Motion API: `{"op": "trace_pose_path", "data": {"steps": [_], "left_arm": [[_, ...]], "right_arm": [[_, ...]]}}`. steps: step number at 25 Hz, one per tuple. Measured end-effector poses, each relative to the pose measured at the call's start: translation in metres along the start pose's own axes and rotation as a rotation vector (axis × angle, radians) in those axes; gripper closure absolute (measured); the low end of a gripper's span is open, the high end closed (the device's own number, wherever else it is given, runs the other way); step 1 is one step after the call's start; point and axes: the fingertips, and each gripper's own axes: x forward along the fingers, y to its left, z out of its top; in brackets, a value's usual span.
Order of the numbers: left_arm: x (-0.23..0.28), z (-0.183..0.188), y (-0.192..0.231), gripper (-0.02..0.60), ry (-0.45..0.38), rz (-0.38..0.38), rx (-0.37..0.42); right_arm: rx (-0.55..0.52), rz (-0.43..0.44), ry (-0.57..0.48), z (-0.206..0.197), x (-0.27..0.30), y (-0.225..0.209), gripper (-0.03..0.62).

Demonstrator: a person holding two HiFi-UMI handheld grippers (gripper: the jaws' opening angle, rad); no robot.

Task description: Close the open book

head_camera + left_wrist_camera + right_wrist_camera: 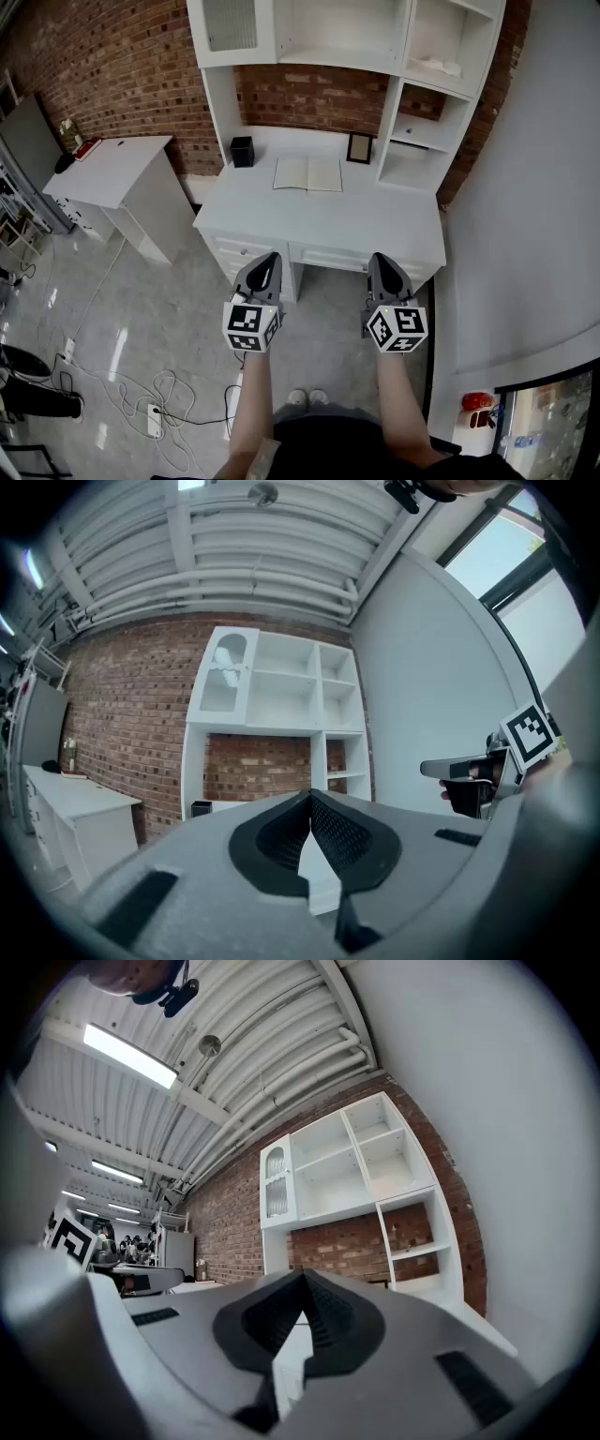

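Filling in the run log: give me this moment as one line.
book: open, flat on desk | left hand-held gripper: shut, empty | right hand-held gripper: shut, empty | contact with book: none

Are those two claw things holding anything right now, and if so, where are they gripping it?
Nothing. The left gripper and right gripper are both shut and empty; the open book lies untouched on the desk.

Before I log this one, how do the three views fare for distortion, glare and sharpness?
Head view: sharp, edges bowed, open book evenly lit on the desk, glare streaks on the floor. Left gripper view: strong fisheye, dark corners, left tool close and soft. Right gripper view: same fisheye, ceiling lamp blown out.
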Motion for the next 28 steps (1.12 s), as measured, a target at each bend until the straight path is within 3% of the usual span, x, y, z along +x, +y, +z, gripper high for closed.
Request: {"op": "trace_pose_path", "data": {"steps": [19,28], "left_arm": [[0.001,-0.012,0.018,0.572,0.033,0.011,-0.018],[0.001,-0.017,0.036,0.572,0.043,0.019,-0.03]], "right_arm": [[0.055,0.084,-0.009,-0.006,0.016,0.02,0.595],[0.019,0.09,0.031,-0.017,0.03,0.033,0.595]]}}
